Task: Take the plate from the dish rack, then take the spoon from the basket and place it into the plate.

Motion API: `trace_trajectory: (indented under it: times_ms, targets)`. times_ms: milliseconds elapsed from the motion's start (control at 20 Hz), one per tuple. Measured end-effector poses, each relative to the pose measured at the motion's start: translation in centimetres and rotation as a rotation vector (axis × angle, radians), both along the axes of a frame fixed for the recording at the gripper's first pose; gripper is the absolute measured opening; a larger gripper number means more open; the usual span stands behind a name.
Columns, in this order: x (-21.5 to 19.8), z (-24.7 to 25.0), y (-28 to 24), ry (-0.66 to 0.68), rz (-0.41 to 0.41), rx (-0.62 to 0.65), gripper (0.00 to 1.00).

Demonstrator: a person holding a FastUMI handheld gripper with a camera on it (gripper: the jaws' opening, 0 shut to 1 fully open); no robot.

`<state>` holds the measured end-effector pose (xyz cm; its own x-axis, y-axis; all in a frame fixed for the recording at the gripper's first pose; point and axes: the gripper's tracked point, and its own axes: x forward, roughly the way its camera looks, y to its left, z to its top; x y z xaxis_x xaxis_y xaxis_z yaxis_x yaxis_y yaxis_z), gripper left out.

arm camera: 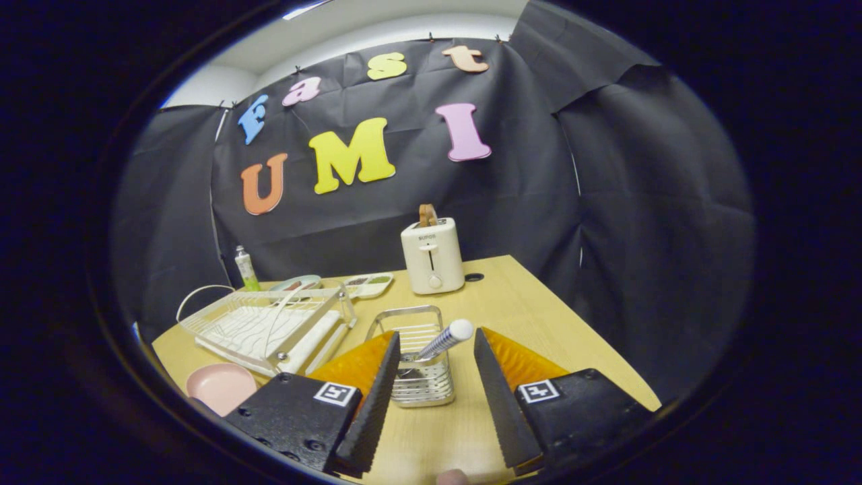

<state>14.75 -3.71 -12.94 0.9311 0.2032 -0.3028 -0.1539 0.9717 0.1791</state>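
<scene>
Both gripper (436,343) fingers wide round spoon (441,340).

Light wooden table (539,323) — items resting directly on it: white wire dish rack (269,327); pink plate (221,386) just in front of the rack; metal basket (419,364) between the gripper (434,347) fingers, which stand apart; cream toaster (432,254) beyond the basket; tube (246,268), small plate (296,283) and divided tray (367,283) behind the rack — a dark round hole (474,277) beside the toaster
</scene>
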Motion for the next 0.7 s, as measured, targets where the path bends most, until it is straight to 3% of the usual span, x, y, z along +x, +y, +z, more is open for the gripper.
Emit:
trace_trajectory:
  times_ms: [350,700]
  targets:
    - [0.8,0.2,0.4,0.011,0.001,0.024,0.31]
    - [0.7,0.9,1.6,0.058,0.047,0.024,0.14]
